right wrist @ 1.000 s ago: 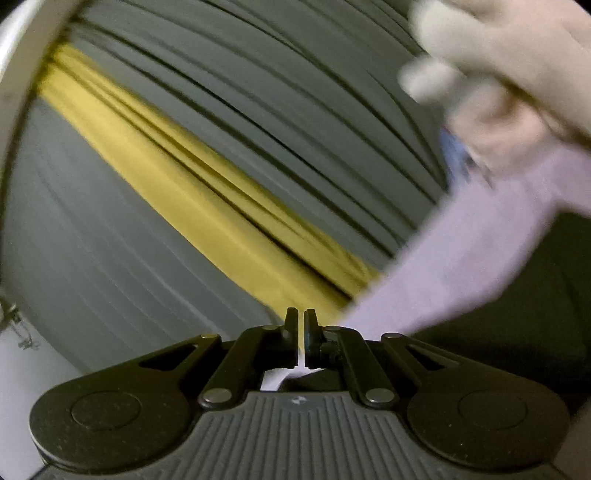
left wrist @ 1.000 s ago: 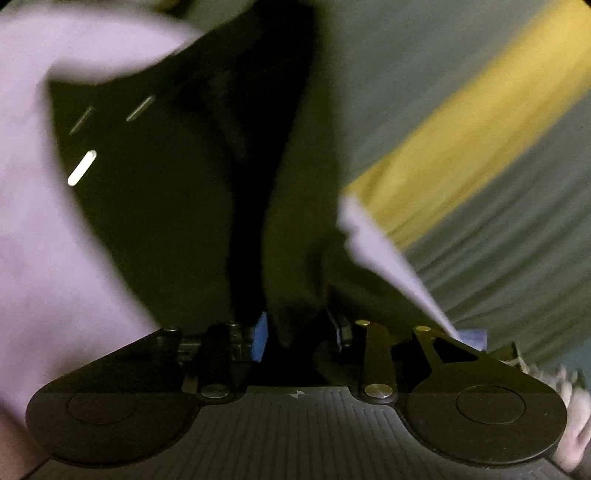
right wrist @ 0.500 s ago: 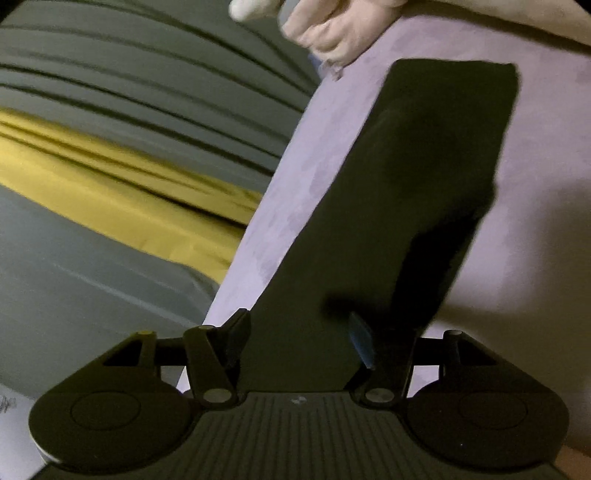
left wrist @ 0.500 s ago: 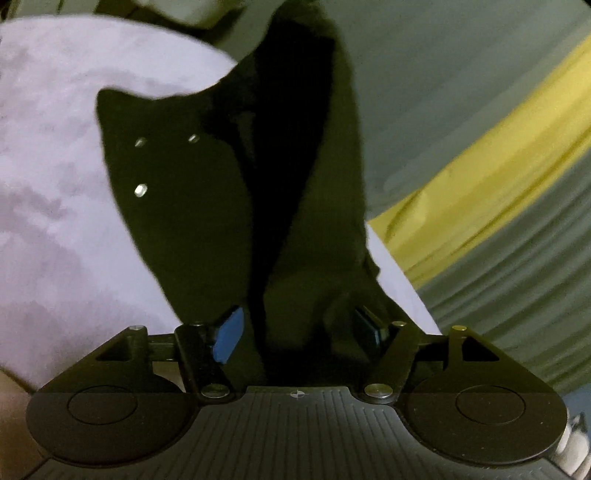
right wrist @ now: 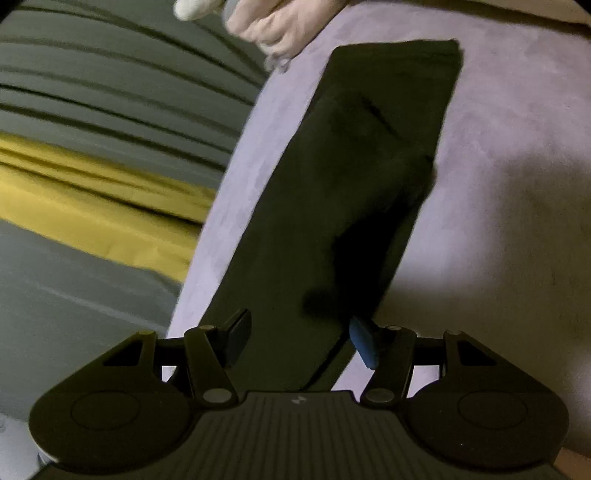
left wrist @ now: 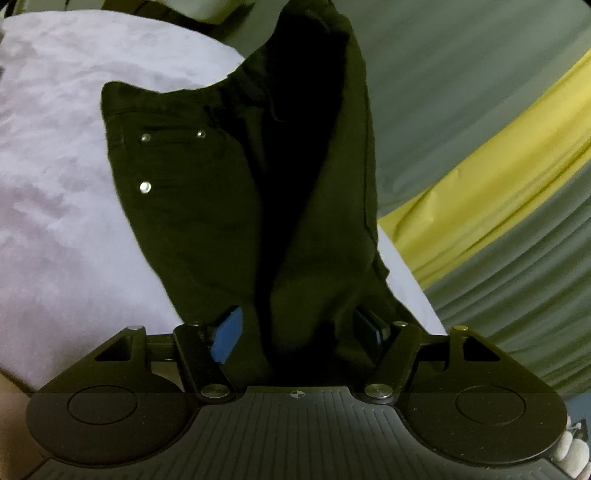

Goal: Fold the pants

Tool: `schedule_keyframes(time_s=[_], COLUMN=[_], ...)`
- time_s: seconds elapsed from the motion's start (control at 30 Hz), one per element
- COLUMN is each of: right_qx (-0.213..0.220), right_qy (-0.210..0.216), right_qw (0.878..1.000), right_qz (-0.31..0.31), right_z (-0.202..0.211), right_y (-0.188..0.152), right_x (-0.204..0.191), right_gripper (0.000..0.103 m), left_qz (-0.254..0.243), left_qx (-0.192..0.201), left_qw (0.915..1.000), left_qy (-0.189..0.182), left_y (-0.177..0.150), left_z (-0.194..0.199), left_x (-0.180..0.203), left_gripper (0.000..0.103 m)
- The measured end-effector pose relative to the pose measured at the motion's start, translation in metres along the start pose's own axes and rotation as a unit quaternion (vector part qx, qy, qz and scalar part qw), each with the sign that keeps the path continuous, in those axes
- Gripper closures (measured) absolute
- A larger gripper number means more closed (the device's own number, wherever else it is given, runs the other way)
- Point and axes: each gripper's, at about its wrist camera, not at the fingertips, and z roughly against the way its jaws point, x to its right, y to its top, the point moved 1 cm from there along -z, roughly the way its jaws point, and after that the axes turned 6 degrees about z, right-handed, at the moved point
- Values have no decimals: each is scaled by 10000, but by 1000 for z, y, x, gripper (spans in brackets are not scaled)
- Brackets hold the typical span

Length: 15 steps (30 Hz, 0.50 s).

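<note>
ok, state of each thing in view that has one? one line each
pants: black, laid on the lavender cover, one side folded over lengthwise, fold not flat yet at the waist
leg end: flat, legs stacked
left gripper: open, pants between the jaws, not clamped
right gripper: open, over the leg fabric, not clamped
cover: spread, lightly rumpled
hand: at the cover's far edge, touching no pants

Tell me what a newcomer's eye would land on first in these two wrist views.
The black pants dominate: they lie on a pale lilac cover, waist end with three shiny rivets in the left wrist view, a long flat leg in the right wrist view. Each open gripper, left and right, straddles the dark cloth without pinching it. A bright yellow band crosses the grey pleated fabric beside the cover.
</note>
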Motion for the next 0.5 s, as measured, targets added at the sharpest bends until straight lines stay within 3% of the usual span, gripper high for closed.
schedule_keyframes(time_s=[0.07, 0.17, 0.2, 0.23, 0.3, 0.47, 0.5], right_qx=[40, 176, 220, 256, 261, 213, 213], right_qy=[163, 201, 233, 265, 115, -121, -115], right_qw=[9999, 9996, 9994, 9992, 9996, 9997, 9997], right_qz=[-1, -106, -136, -156, -67, 44, 28], right_z=[-2, -7, -9, -12, -17, -25, -26], right_y=[3, 9, 11, 12, 13, 13, 14], right_x=[0, 3, 3, 4, 2, -1, -1], right_gripper=[43, 45, 50, 62, 78, 79, 79], left_qz=[-220, -651, -748, -845, -966, -1284, -1380], left_qx=[156, 649, 819, 925, 974, 1036, 998], left_qw=[9996, 9956, 9936, 9918, 9898, 9846, 9821], left_qy=[52, 182, 236, 240, 381, 584, 803], left_y=[9, 36, 47, 58, 81, 116, 121], left_z=[-4, -3, -5, -9, -21, -48, -58], left_x=[10, 30, 36, 42, 54, 78, 81], left_gripper=[30, 18, 13, 10, 10, 7, 7])
